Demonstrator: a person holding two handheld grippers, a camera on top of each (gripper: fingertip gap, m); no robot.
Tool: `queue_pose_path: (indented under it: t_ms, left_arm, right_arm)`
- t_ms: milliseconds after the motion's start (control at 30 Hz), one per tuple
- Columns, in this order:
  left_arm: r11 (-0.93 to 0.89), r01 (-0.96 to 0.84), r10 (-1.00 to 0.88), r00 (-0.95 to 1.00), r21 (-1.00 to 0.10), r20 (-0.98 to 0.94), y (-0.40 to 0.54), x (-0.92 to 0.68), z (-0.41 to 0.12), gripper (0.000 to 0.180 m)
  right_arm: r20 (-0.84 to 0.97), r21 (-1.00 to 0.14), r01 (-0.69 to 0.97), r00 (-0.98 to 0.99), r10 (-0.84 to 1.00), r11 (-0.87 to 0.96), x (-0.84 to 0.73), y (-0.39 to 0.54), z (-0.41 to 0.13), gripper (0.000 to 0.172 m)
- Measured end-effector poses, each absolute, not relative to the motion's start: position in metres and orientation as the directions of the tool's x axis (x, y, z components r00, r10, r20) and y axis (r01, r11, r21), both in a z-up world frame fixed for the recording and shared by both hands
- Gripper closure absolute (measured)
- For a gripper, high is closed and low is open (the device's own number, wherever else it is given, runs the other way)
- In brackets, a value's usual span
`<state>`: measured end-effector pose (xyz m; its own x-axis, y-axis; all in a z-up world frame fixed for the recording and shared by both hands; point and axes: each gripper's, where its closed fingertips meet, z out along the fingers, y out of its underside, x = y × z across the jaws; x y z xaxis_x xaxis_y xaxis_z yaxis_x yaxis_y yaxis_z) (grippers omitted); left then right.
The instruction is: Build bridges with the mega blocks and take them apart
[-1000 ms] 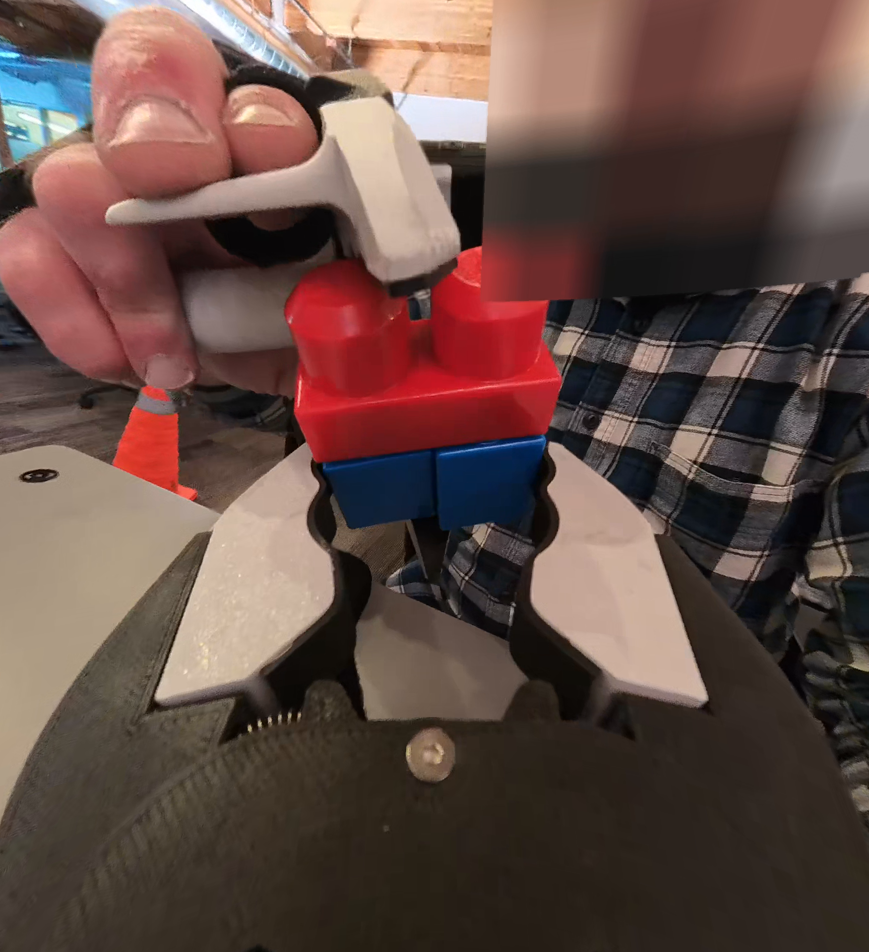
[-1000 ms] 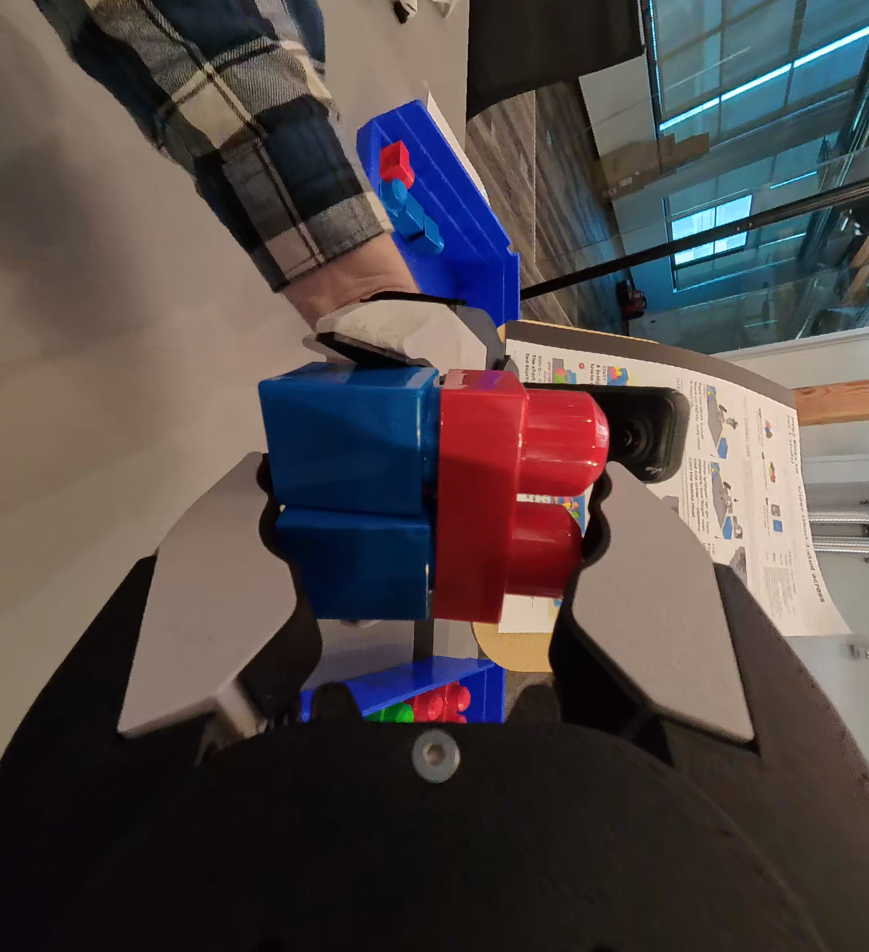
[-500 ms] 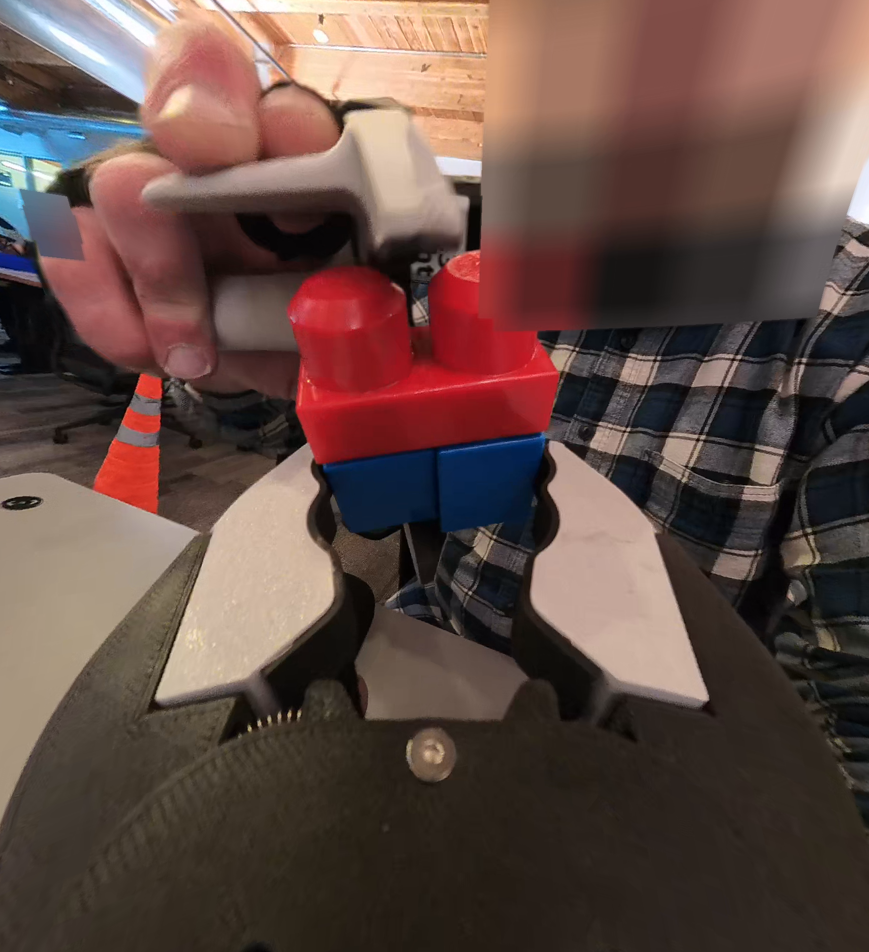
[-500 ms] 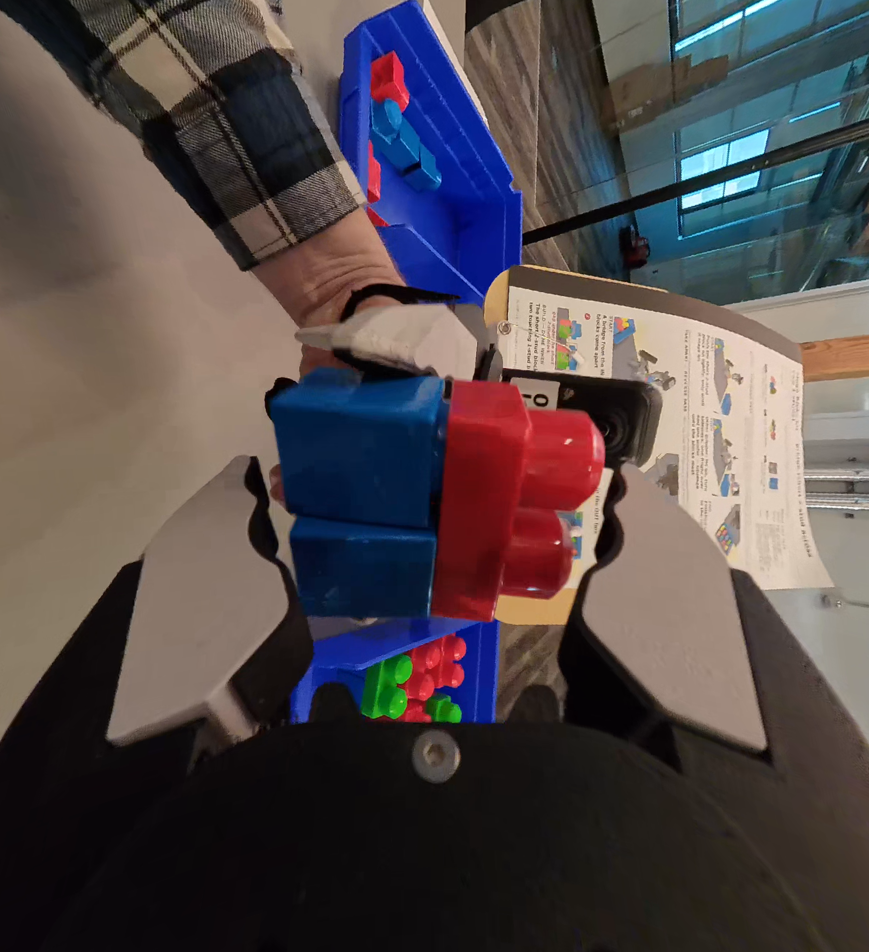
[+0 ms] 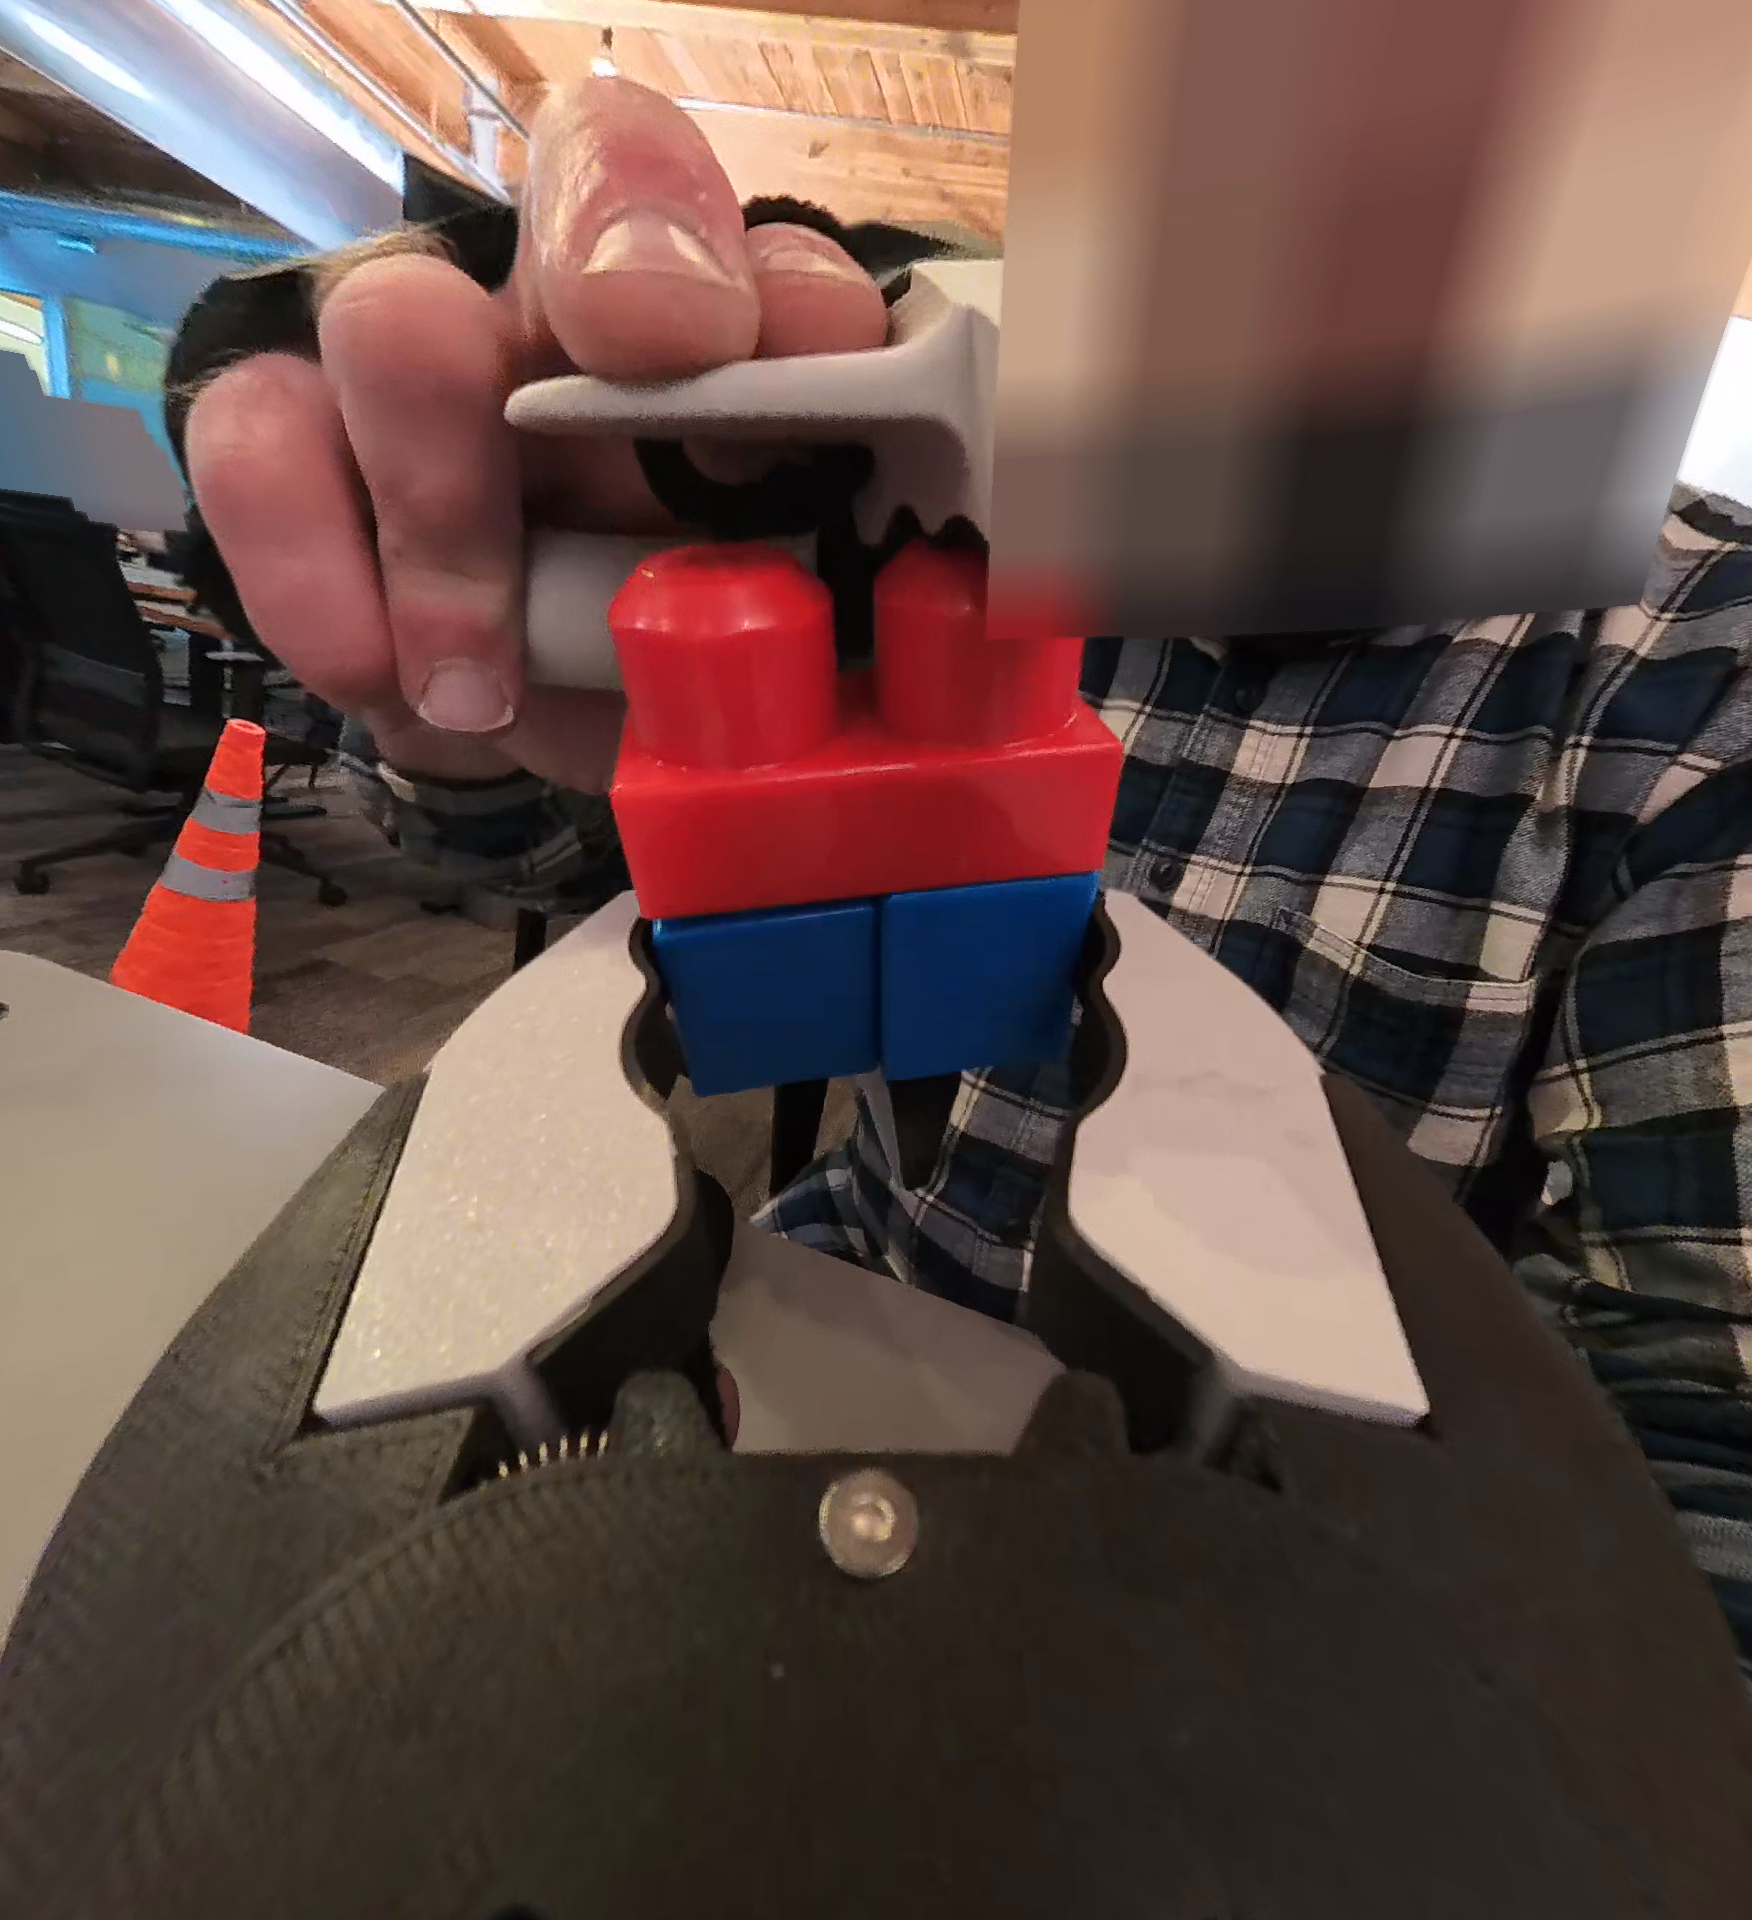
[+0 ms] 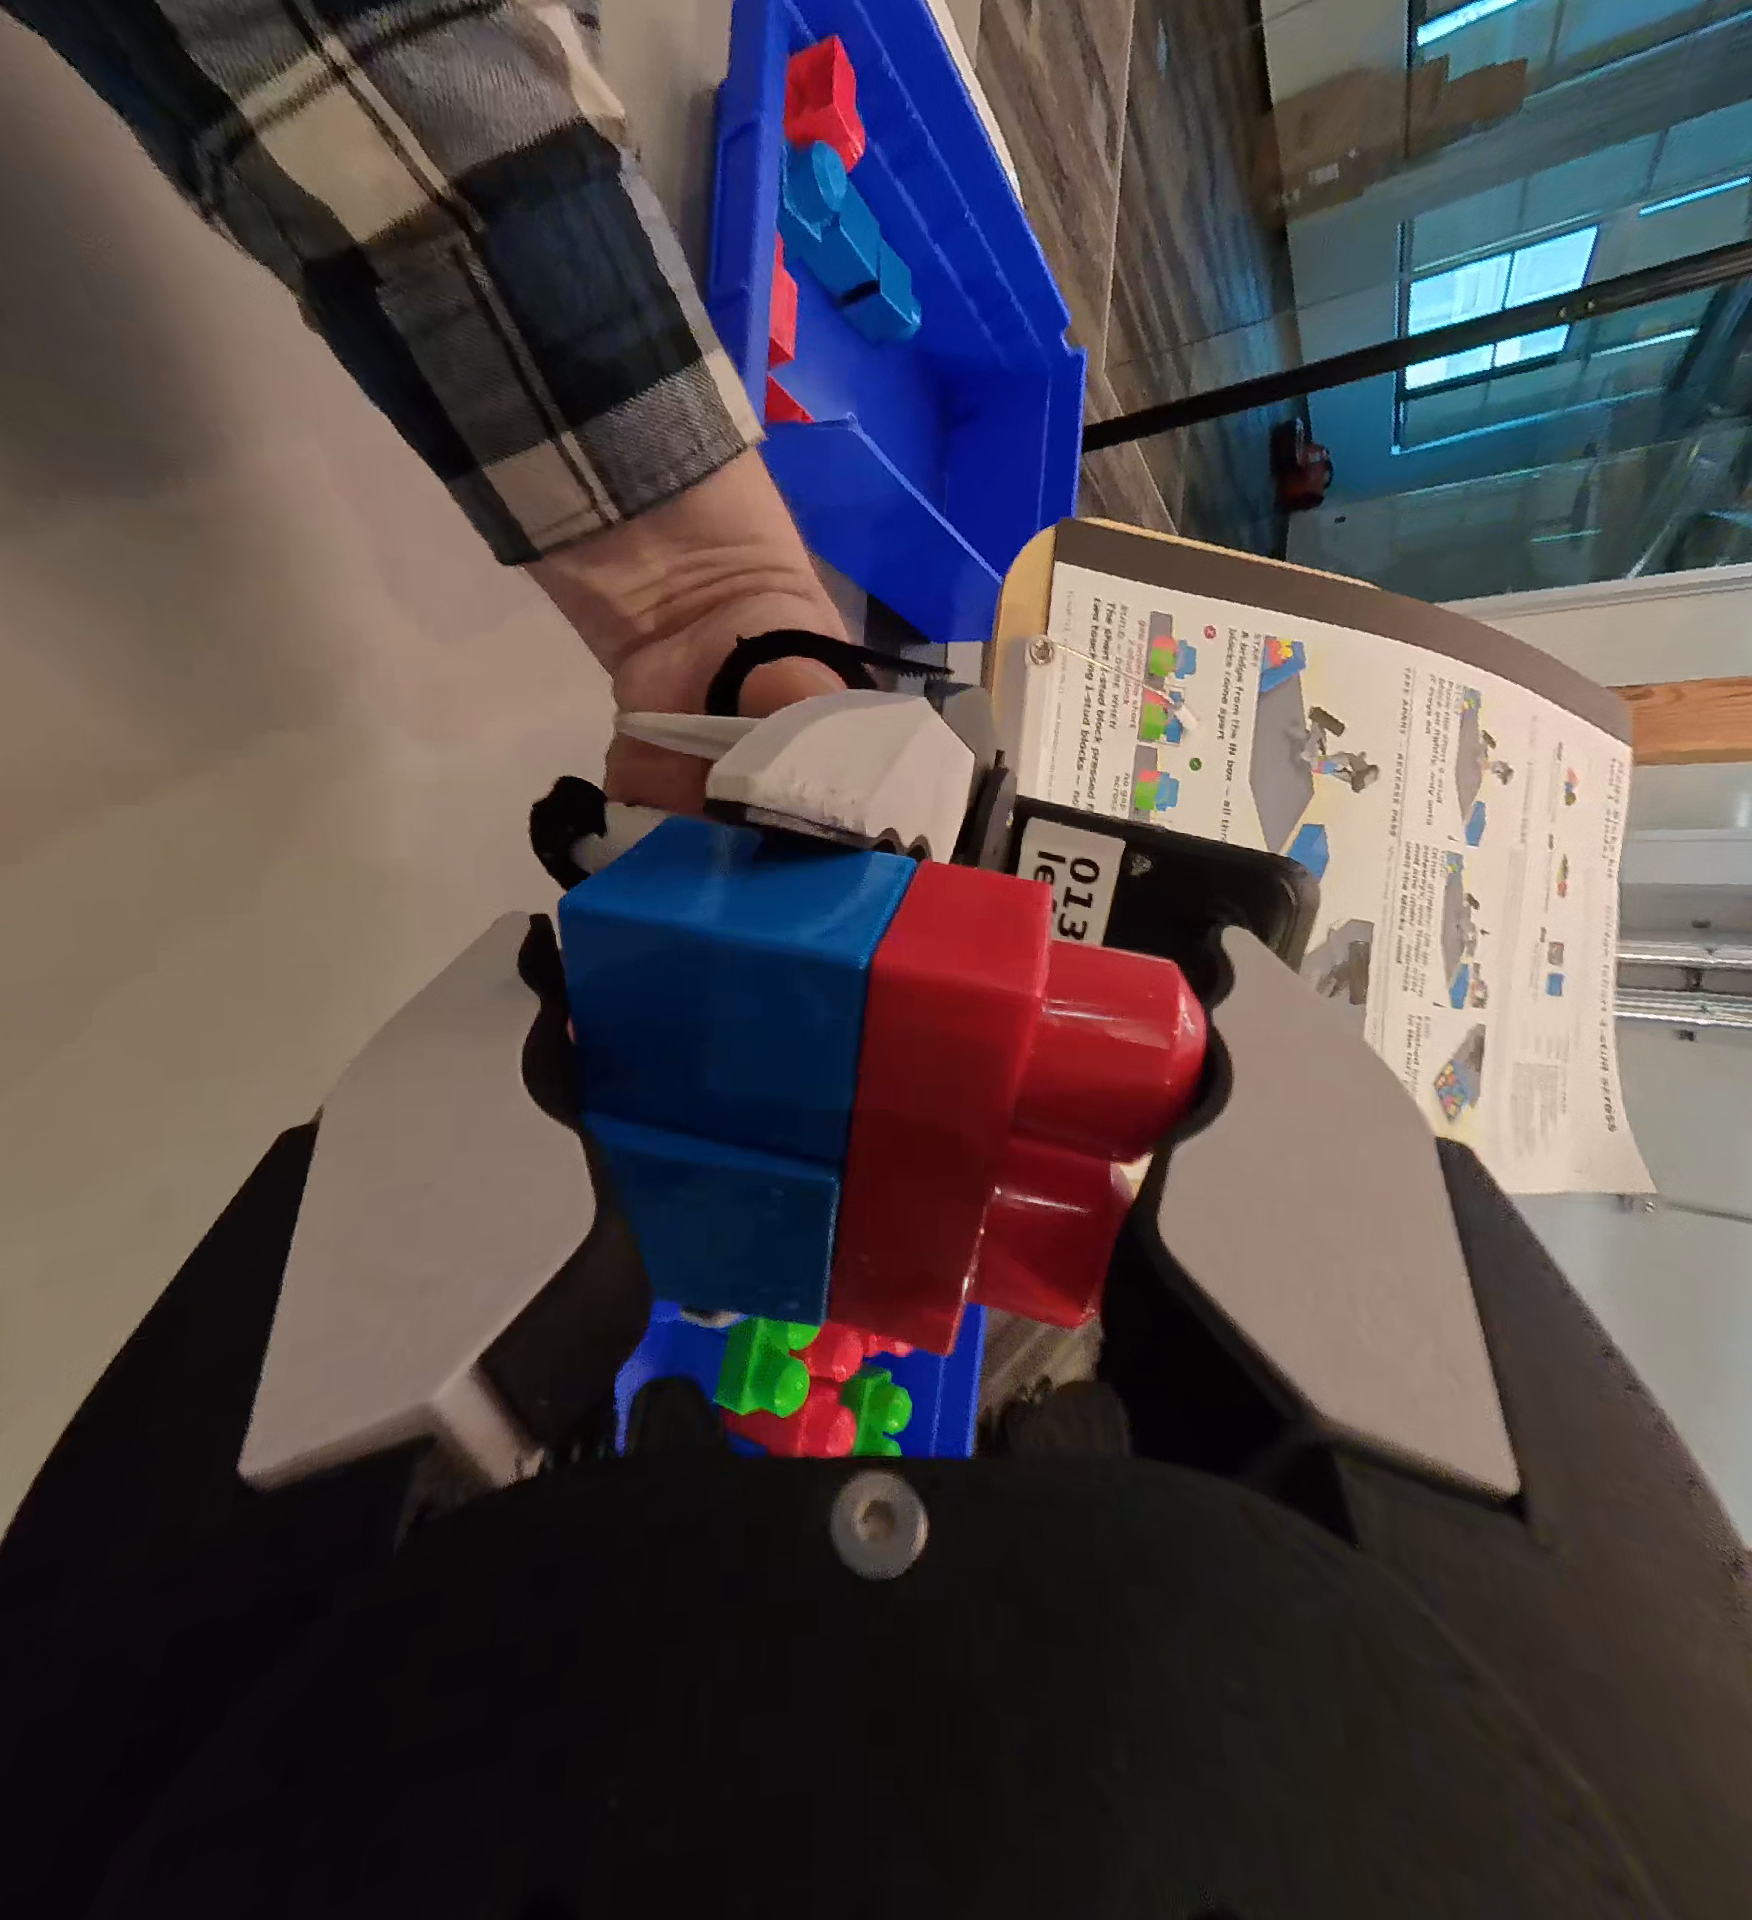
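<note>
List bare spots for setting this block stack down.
Free: the grey tabletop beside the plaid sleeve, clear of the bins; in the left wrist view, the grey table corner before the orange cone. Crowded: upper blue bin holding red and blue blocks, lower blue bin holding green and red ones, instruction sheet.

White printed label (image 6: 1064, 883) on black camera body, lettering not transcribed, illustrated white instruction sheet (image 6: 1371, 883) on board, print too small to read

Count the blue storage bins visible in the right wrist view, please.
2. One blue bin lies at the top beyond the plaid sleeve; another blue bin shows low down, mostly hidden behind the held blocks.
</note>
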<state>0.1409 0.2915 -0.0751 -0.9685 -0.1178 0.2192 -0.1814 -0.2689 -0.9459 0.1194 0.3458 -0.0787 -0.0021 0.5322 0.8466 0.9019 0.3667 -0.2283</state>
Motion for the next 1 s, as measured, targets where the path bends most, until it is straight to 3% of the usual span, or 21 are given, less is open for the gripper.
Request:
queue_pose_path:
  t_ms: [300, 400, 667, 1000]
  left_arm:
    - [-0.323, -0.152, -0.109, -0.974, -0.934, 0.196, 0.294, 0.14, -0.076, 0.106]
    - [-0.336, -0.114, -0.11, -0.981, -0.935, 0.16, 0.293, 0.138, -0.071, 0.106]
    - [-0.352, -0.138, -0.032, -0.987, -0.926, 0.159, 0.289, 0.131, -0.07, 0.106]
    - [-0.379, -0.104, -0.051, -0.99, -0.92, 0.133, 0.287, 0.135, -0.067, 0.106]
  right_arm:
    - [0.834, -0.248, 0.903, 0.015, 0.552, 0.35, 0.118, 0.347, -0.081, 0.058]
    - [0.844, -0.267, 0.889, 0.03, 0.535, 0.371, 0.121, 0.344, -0.071, 0.048]
    - [0.798, -0.239, 0.91, -0.015, 0.602, 0.34, 0.132, 0.341, -0.087, 0.052]
    - [0.831, -0.186, 0.94, -0.004, 0.557, 0.285, 0.138, 0.345, -0.082, 0.06]
